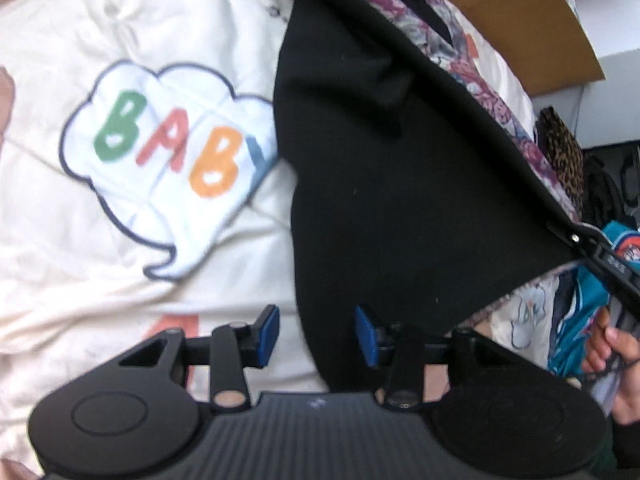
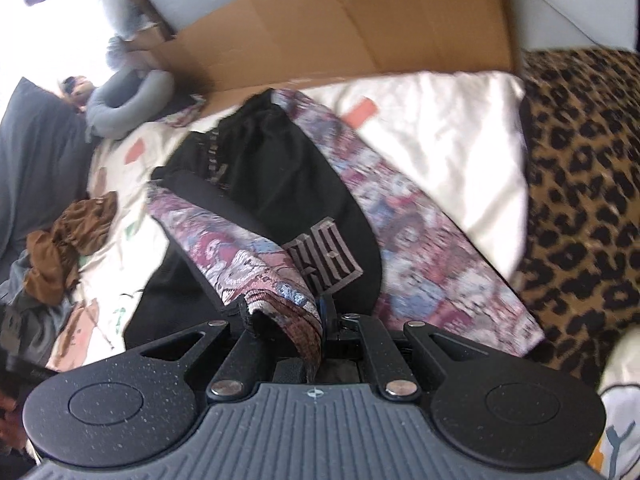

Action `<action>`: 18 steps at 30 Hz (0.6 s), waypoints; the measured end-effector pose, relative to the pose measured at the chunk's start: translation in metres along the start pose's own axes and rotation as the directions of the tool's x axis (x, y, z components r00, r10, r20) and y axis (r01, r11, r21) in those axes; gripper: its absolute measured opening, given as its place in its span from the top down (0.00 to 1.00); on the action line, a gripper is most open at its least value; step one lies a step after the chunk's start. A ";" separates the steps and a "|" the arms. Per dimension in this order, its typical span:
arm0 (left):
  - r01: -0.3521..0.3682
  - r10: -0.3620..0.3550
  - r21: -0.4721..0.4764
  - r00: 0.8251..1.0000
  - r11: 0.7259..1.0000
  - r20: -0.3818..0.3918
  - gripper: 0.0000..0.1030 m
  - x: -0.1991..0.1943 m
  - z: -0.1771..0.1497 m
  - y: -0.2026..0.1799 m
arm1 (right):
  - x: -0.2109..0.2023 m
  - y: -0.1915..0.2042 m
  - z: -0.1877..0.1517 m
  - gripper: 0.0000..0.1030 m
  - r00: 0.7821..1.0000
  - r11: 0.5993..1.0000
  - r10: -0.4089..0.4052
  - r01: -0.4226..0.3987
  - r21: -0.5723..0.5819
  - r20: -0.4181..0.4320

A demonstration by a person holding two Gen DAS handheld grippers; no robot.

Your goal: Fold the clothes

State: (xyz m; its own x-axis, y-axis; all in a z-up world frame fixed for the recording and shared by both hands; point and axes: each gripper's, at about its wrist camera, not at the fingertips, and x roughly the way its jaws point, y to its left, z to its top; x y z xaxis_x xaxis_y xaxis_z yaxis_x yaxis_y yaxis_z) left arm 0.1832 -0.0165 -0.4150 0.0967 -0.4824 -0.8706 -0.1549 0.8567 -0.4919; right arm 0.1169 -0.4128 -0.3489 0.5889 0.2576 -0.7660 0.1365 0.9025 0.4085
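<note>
Right gripper (image 2: 280,320) clamped on black jacket with purple patterned sleeves (image 2: 260,184), lifting hem; left gripper (image 1: 316,332) fingers apart, empty. Mid-fold; next, left should pinch opposite edge.

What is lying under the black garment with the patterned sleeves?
Under the black garment lies a cream blanket with a "BABY" cloud print; the garment covers the print's last letter partly. What the blanket has further beneath the garment cannot be seen.

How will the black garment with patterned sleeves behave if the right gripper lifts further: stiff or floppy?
Likely floppy: the black garment sags from the right gripper, shut on its patterned cuff. Probably heavy for its size; the fabric looks thick. The left gripper is open, so the free side would likely trail over the cream quilt.
</note>
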 end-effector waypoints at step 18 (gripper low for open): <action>0.046 -0.048 -0.023 0.995 0.999 -0.090 0.57 0.038 -0.018 0.001 | 0.016 0.014 -0.020 0.59 0.988 0.964 -0.152 0.142 -0.223 -0.028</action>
State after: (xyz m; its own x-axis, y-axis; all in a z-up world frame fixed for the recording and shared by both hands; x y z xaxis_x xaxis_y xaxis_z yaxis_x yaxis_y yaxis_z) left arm 0.1694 -0.0375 -0.4485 0.0148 -0.5378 -0.8430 -0.1724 0.8291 -0.5319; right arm 0.1126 -0.3887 -0.3656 0.5387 0.1276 -0.8328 0.0370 0.9839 0.1746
